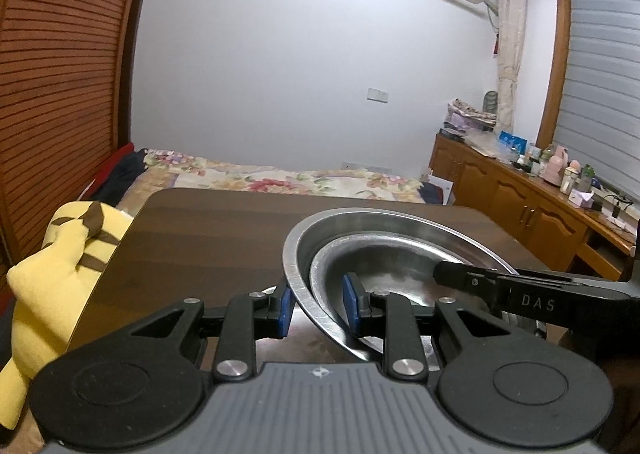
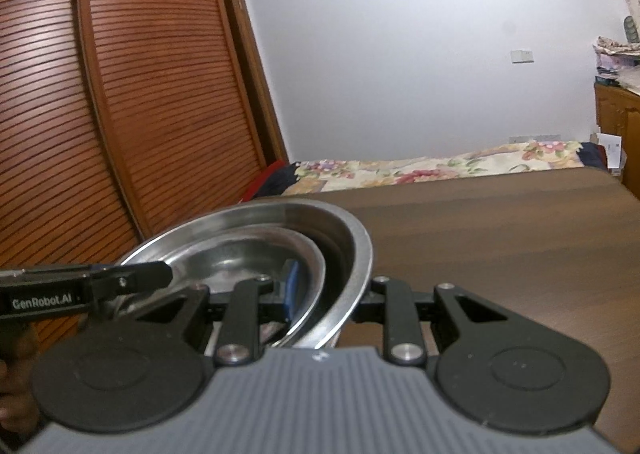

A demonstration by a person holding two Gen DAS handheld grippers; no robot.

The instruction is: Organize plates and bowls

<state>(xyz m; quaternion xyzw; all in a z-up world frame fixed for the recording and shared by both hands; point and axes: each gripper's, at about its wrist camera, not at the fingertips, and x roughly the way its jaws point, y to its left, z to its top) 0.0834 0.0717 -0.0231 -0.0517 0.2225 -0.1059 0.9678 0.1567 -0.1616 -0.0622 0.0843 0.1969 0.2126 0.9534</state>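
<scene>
the left gripper was pinched on the near left rim of two nested steel dishes, one blue pad outside the big bowl and the other inside the small bowl that sat in it. the jaws stood only narrowly apart, with both rims between them. the right gripper held the opposite side the same way: its inner pad showed blue inside the small bowl, while the outer finger was hidden behind the big bowl's wall, so contact there was a fair guess, not a thing seen.

the pair hung between the two tools over the near part of the table, tilted a little in each view. whether the base touched the wood i could not tell (the grippers' bodies blocked the underside).

what could go wrong, as i judged it:
- polished steel on small pads was slippery; if one hand pulled away from the other, a rim could slide out and the stack drop on that side.
- the small bowl lay off-centre, crowded toward the left gripper; a jerk or steeper tilt could make it shift or rattle loose.
- the hands moving unevenly would twist the stack and lever the pads off the rim.
- set down too close to the near edge, the bowls could tip off the table.
</scene>
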